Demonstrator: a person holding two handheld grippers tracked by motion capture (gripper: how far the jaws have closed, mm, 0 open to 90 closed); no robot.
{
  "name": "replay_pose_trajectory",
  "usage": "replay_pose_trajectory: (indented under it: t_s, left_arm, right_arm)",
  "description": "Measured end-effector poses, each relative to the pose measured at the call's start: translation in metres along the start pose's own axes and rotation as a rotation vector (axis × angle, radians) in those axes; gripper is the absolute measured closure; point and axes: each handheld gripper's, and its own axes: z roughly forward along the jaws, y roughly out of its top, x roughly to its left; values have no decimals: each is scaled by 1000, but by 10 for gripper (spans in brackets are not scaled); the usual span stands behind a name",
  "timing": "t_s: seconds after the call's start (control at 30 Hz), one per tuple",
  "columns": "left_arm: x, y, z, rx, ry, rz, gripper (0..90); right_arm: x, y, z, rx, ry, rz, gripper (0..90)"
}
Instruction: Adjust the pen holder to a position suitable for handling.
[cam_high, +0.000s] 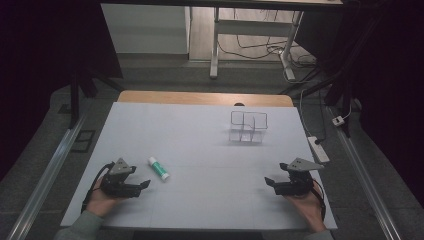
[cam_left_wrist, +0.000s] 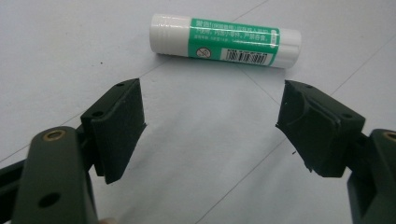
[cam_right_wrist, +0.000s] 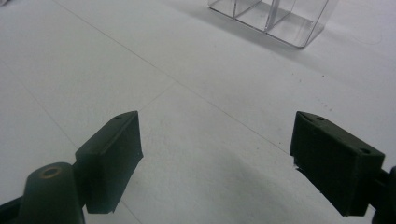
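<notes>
Your left gripper (cam_high: 142, 184) is wide open and holds nothing. The glue stick (cam_high: 158, 168) lies on its side on the tabletop, toward the near left corner, just in front of the jaws. It is round, so I think it can roll away if one jaw touches it first. Your right gripper (cam_high: 270, 181) is also wide open and empty, near the right edge, well apart from the clear organizer (cam_high: 248, 128) toward the far edge.
</notes>
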Motion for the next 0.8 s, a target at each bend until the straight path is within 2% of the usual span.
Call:
replay_pose_trajectory:
  t_s: [0.8]
  left_arm:
    - [-1, 0, 2, 17, -11, 6, 223]
  right_arm:
    - [-1, 1, 1, 16, -9, 4, 214]
